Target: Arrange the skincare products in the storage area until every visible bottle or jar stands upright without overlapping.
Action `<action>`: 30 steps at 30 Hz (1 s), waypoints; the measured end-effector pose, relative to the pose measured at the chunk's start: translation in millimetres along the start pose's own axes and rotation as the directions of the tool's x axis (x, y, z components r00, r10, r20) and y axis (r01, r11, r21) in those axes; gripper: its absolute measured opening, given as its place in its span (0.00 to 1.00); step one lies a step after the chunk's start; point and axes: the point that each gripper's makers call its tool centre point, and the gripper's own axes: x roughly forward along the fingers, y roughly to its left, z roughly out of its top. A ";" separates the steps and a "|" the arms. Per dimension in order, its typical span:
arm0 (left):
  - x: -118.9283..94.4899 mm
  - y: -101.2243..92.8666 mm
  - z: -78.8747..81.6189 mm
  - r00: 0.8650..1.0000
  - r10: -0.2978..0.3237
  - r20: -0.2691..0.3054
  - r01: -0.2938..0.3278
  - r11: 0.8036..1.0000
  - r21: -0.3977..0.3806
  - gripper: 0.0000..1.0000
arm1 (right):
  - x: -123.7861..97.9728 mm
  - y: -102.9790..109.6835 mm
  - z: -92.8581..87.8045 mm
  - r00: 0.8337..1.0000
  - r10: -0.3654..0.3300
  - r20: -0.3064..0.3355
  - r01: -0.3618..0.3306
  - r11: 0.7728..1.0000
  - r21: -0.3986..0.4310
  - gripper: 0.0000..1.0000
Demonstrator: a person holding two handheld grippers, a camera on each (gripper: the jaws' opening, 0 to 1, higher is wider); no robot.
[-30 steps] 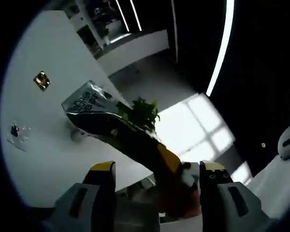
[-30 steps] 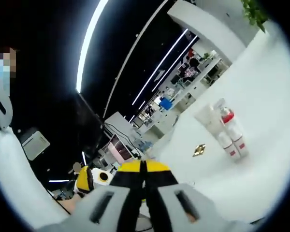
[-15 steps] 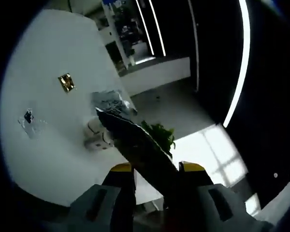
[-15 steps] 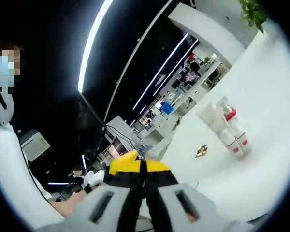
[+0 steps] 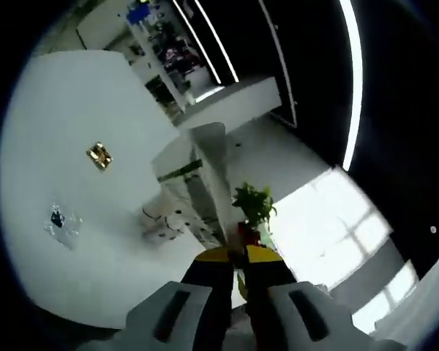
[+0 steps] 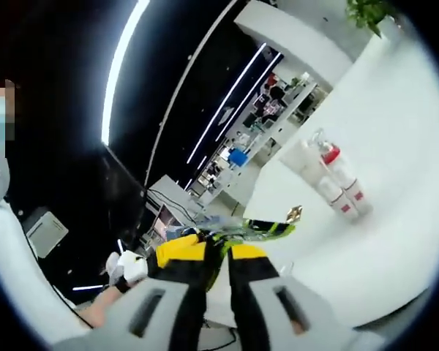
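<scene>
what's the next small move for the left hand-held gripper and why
Probably carry the silver sachet down beside the white bottles and let go: the left hand-held gripper pinches its lower edge, and it hangs above the white table near them.

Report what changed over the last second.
The left tongs went from open to shut on the silver pouch, which swung from broadside to edge-on between them. At the right tongs, shut throughout, the pouch's green-edged end has come into view at the tips. The bottles and the gold piece on the white table stayed put.
</scene>
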 end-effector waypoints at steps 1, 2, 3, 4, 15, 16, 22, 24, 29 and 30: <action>-0.4 -3.4 2.7 1.000 -0.017 -0.005 0.018 1.000 0.025 0.00 | -0.1 1.2 0.8 1.000 0.011 0.008 -0.011 1.000 0.028 0.13; -1.5 -6.8 5.5 0.999 -0.026 -0.021 0.027 0.997 0.079 0.00 | -0.1 2.1 0.7 1.000 0.018 0.009 -0.018 0.999 0.051 0.14; -1.8 -8.5 7.9 0.999 -0.033 -0.035 0.037 0.992 0.124 0.00 | -0.1 2.5 0.9 1.000 0.024 0.010 -0.025 0.998 0.065 0.15; -2.3 -12.9 10.3 0.997 -0.047 -0.057 0.056 0.984 0.172 0.00 | -0.3 2.2 2.6 0.999 0.030 0.016 -0.031 0.997 0.067 0.17; -19.6 -44.4 14.7 0.935 -0.178 -0.307 0.283 0.896 0.341 0.00 | -5.0 5.6 36.9 0.991 0.105 0.076 -0.110 0.992 0.061 0.44; -21.5 -47.1 11.4 0.923 -0.182 -0.337 0.304 0.885 0.353 0.00 | -4.8 6.4 38.7 0.990 0.116 0.078 -0.122 0.990 0.073 0.46; -32.0 -65.1 -9.7 0.833 -0.233 -0.502 0.430 0.843 0.323 0.00 | -0.7 32.6 39.5 0.960 0.275 0.060 -0.281 0.951 0.132 0.42; -36.8 -76.1 -15.9 0.792 -0.277 -0.544 0.482 0.830 0.279 0.00 | 1.3 45.2 30.7 0.942 0.336 0.007 -0.333 0.930 0.152 0.36; -42.7 -76.7 -20.2 0.742 -0.288 -0.605 0.522 0.815 0.252 0.00 | 0.9 61.8 22.0 0.905 0.422 -0.048 -0.407 0.894 0.187 0.31; -42.7 -74.1 -19.8 0.744 -0.279 -0.607 0.518 0.815 0.261 0.00 | -0.1 64.0 23.3 0.900 0.434 -0.046 -0.417 0.887 0.198 0.22</action>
